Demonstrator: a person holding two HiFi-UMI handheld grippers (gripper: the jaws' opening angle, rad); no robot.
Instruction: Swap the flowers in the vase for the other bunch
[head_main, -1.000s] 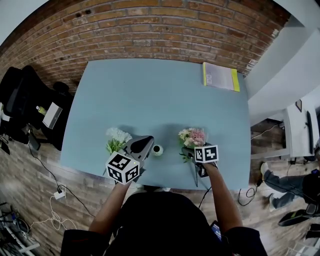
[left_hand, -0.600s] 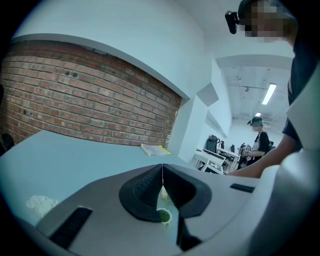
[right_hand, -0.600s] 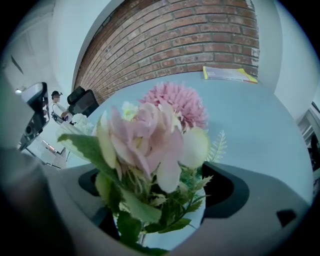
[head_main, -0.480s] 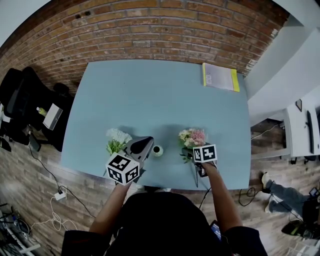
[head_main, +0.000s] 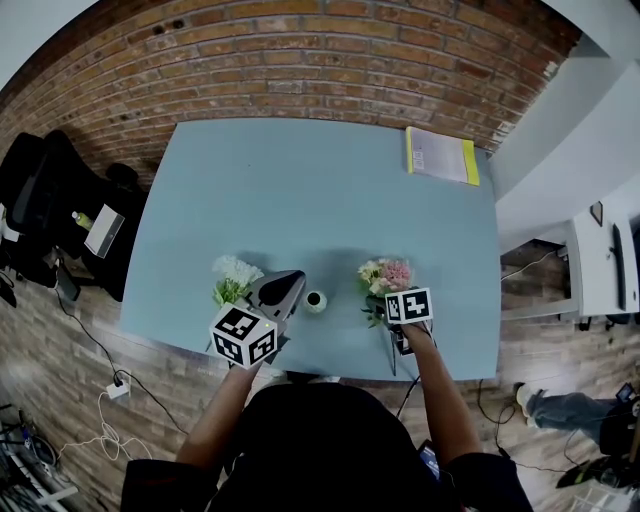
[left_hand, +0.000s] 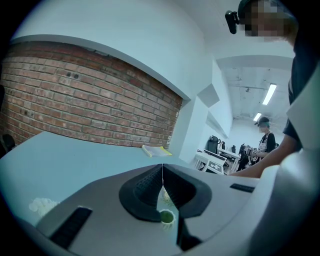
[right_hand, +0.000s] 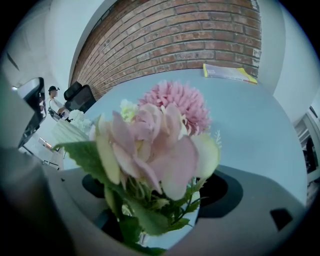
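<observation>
So the right gripper was angled down over the pink bunch, which lay on the table just right of the little vase. Its jaws stood wide apart and had just been closing, with the leafy stems between them but the pads not pressing on anything yet. The left gripper hung near the vase, jaws together with nothing in them, and the white bunch lay to its left. No flowers showed in the vase, tbh. Main risk, probably: the jaws catch leaves or petals instead of stems, so the bunch slips or gets crushed. Also nothing was steadying that vase, so stems poking in could tip it.
</observation>
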